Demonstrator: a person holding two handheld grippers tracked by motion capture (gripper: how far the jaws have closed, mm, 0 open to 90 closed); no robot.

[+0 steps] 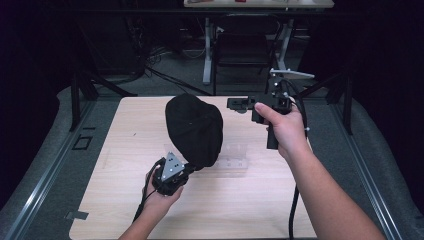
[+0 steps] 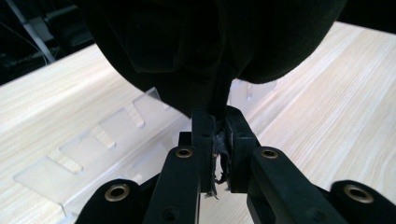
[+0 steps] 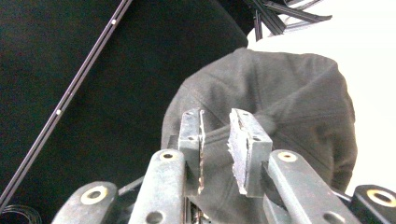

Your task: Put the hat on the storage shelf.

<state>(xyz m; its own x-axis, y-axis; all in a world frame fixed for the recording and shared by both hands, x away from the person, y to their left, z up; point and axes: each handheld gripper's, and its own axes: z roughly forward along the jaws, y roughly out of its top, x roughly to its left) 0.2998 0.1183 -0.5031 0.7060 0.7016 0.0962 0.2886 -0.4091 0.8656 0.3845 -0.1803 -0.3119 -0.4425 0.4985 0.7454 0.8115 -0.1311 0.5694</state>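
Left gripper [image 2: 218, 154] clamped tight on a fold of the black cap [image 1: 195, 127], holding it up above the wooden table [image 1: 125, 150] and a clear plastic rack [image 1: 235, 157]. Right gripper [image 3: 217, 140] parted, nothing between the jaws, near the cap's far side. Soft, light, floppy cloth by the look of it; likely best pinched at brim or seam

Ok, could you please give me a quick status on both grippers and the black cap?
Left gripper shut on black cap's edge. Right gripper open, nothing between jaws. Clear acrylic rack on table beside cap.
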